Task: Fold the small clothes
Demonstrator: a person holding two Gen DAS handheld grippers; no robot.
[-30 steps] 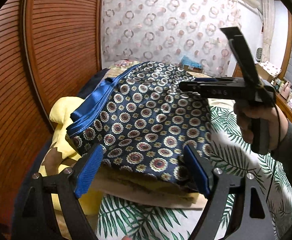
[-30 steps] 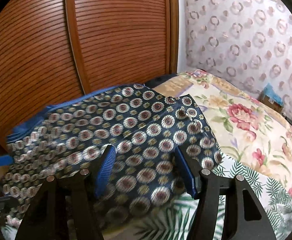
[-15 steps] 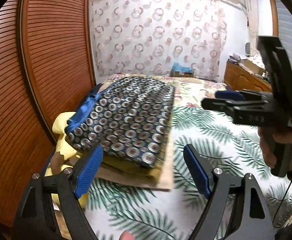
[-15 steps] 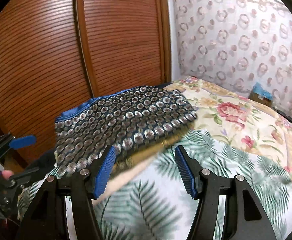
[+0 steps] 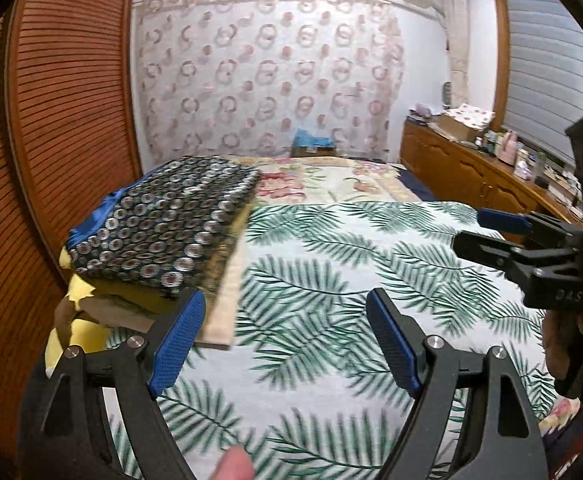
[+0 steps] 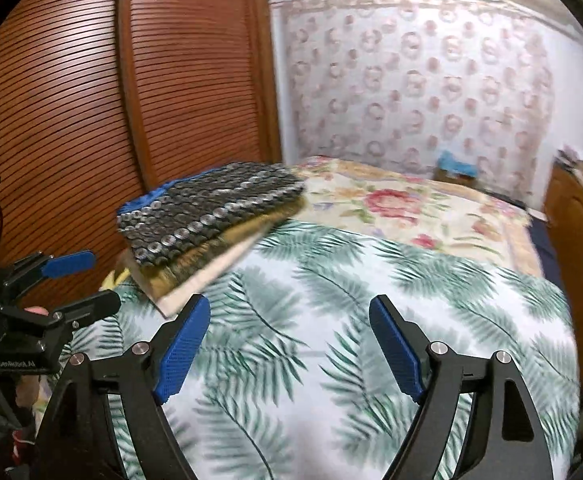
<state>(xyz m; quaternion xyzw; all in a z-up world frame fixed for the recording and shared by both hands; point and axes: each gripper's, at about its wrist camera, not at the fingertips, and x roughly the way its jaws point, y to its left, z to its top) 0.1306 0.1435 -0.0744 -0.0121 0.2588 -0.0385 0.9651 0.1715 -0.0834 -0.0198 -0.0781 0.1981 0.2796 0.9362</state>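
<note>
A folded navy garment with a circle print lies on top of a pile of folded clothes at the left side of the bed. My left gripper is open and empty over the leaf-print sheet, just right of the pile. The right gripper hangs further right over the same sheet, its jaws opening with nothing between them. Each gripper shows in the other's view: the right gripper at the right edge, the left gripper at the left edge.
Slatted wooden wardrobe doors stand close behind the pile on the left. A floral cover lies on the far part of the bed, before a patterned curtain. A wooden dresser with clutter runs along the right.
Both grippers have drawn back from the navy garment, which now lies flat on the pile. The right gripper swung to the right and its jaws widened.
</note>
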